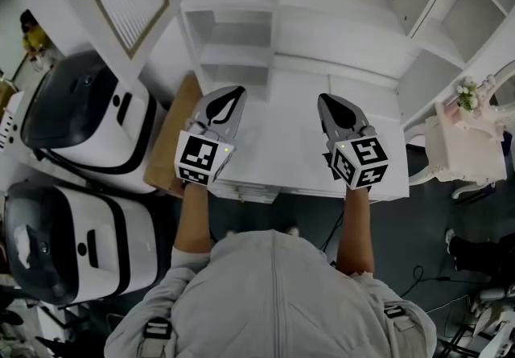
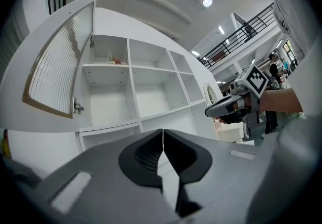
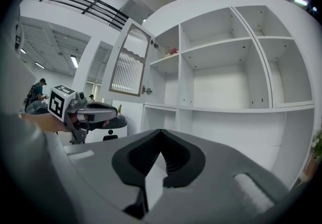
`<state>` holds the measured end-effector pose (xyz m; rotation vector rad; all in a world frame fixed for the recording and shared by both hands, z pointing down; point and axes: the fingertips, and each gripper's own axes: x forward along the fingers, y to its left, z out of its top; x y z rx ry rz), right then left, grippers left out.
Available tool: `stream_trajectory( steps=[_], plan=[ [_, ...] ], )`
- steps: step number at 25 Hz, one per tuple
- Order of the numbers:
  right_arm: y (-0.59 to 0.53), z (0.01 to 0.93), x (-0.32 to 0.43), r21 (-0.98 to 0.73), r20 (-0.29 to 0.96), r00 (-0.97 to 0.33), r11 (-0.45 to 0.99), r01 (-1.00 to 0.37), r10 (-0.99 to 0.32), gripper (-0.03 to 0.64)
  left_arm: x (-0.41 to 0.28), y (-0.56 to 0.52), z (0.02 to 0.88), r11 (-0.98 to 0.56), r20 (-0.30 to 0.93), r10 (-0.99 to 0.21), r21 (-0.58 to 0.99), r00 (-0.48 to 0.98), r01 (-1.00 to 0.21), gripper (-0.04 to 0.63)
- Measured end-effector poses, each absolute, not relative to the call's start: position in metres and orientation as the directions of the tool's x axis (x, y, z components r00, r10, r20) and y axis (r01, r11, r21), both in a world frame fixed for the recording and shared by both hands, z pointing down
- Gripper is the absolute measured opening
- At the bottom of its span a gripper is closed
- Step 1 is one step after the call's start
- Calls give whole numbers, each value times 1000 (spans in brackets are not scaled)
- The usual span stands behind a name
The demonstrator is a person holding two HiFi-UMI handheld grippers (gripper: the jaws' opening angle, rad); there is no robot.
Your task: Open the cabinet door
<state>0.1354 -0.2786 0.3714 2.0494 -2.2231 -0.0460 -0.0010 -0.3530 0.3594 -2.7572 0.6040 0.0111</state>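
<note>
The cabinet (image 1: 322, 26) is white, with open shelves in rows; its door (image 2: 63, 62), a ribbed panel in a wood-coloured frame, stands swung wide open at the cabinet's upper left corner, hinged on the left edge of the top left compartment, with a small metal latch (image 2: 77, 107) on its lower edge; a small, colourful thing (image 2: 116, 60) sits on the shelf of that compartment, too small to make out; the left gripper (image 2: 162, 135) is clenched, its tips meeting with nothing between them, and it is well apart from the door; the right gripper (image 3: 160, 135) is likewise closed tight and empty; both are held level, side by side, facing the lower shelves, neither touching the cabinet; two black-and-white machines (image 1: 88, 119) stand on the floor to the person's left, below the open door.
</note>
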Motion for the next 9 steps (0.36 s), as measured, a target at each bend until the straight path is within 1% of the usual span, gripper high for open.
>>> stream_trajectory(
  steps=[9],
  plan=[
    [-284,377,120,92,81,-107,114,-989,-991,0,-8,-354,374,-874,-23,-415,-266,910,-406,21]
  ],
)
